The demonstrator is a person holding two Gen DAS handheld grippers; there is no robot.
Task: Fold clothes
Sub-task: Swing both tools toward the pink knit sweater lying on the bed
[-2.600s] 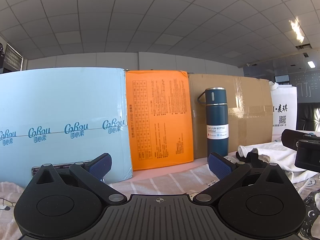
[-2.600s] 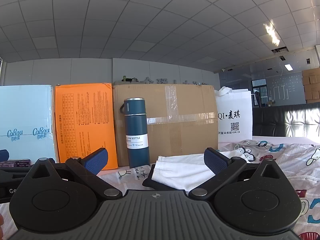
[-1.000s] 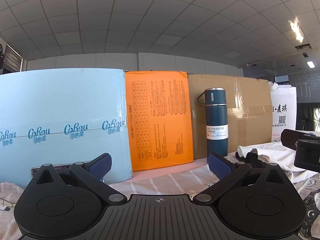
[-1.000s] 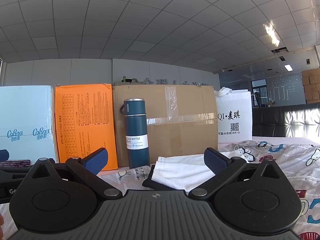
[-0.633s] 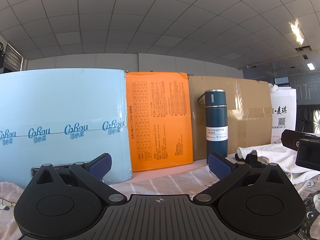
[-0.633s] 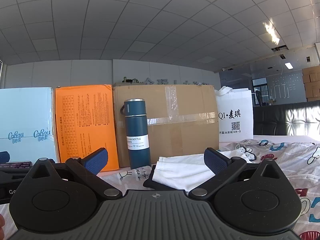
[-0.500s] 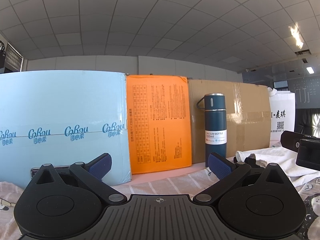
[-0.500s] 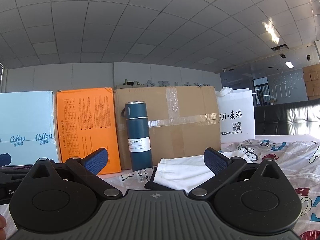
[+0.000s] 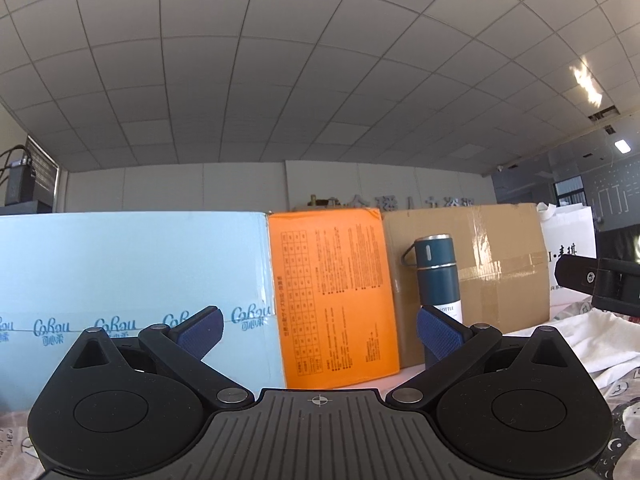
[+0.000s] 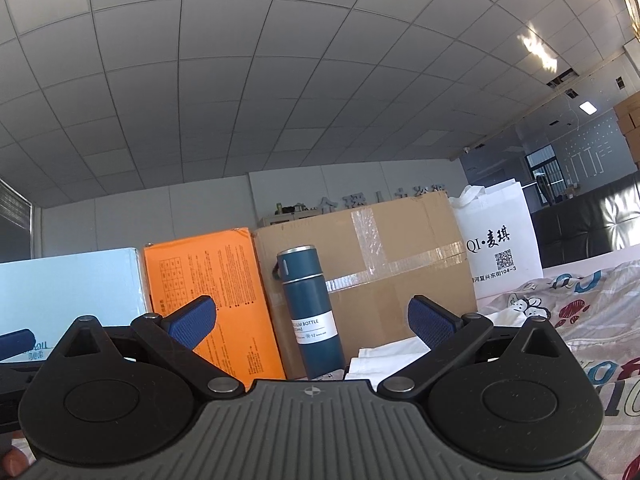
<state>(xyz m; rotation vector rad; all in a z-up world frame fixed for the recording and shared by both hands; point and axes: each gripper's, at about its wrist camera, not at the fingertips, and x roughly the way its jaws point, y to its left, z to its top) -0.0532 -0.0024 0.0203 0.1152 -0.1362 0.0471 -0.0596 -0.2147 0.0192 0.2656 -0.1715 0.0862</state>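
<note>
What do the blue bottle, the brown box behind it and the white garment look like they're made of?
Bottle: likely metal, matte blue coating, bare silvery rim, paper label reading "bottle". Brown box: corrugated cardboard by its dull tan face, sealed with glossy clear tape. White garment: soft woven or knit fabric, probably cotton, limp with folds; exact fibre can't be told.
</note>
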